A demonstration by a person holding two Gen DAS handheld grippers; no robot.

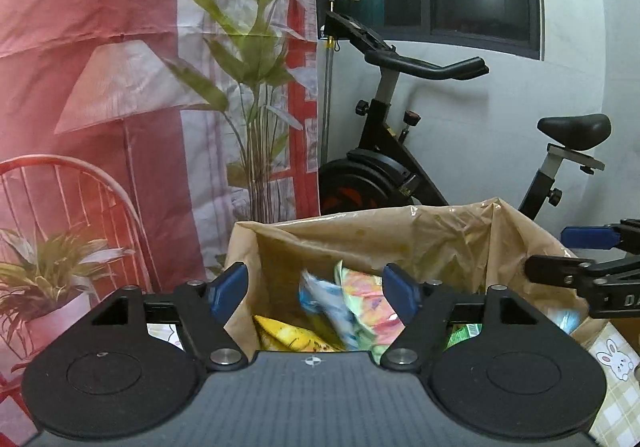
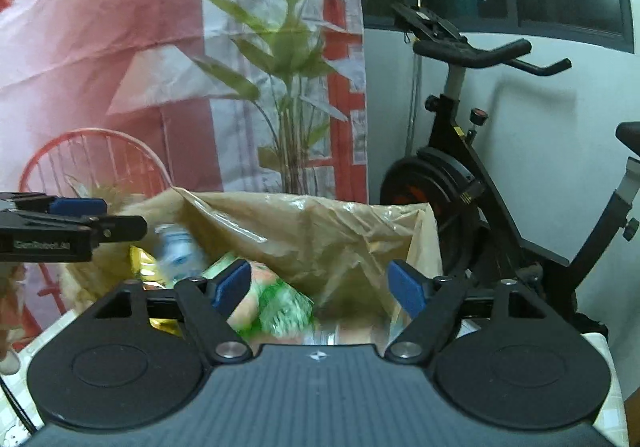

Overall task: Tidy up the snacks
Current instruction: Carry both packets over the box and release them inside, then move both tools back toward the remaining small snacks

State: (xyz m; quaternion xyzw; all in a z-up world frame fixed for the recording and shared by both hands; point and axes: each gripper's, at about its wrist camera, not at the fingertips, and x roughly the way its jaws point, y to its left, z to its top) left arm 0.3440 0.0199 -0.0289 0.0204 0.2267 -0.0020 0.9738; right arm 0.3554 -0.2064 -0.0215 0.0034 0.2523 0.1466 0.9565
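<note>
A brown plastic-lined bag (image 1: pixel 400 235) (image 2: pixel 320 223) stands open in front of both grippers. Inside it lie a yellow snack packet (image 1: pixel 288 335) (image 2: pixel 142 267), a blue-and-white packet (image 1: pixel 320 299) (image 2: pixel 176 251) that looks blurred, and a green-and-orange packet (image 1: pixel 364 299) (image 2: pixel 276 307). My left gripper (image 1: pixel 316 287) (image 2: pixel 80 223) hovers over the bag's left side, open, its pads touching nothing. Over the right side my right gripper (image 2: pixel 320 283) (image 1: pixel 580 255) is also open, clear of the packets below it.
A black exercise bike (image 1: pixel 400 167) (image 2: pixel 460 187) stands behind the bag by a white wall. A printed backdrop (image 1: pixel 120 87) with a plant, lamp and red chair hangs at left. A rabbit-print cloth (image 1: pixel 616 363) covers the surface at right.
</note>
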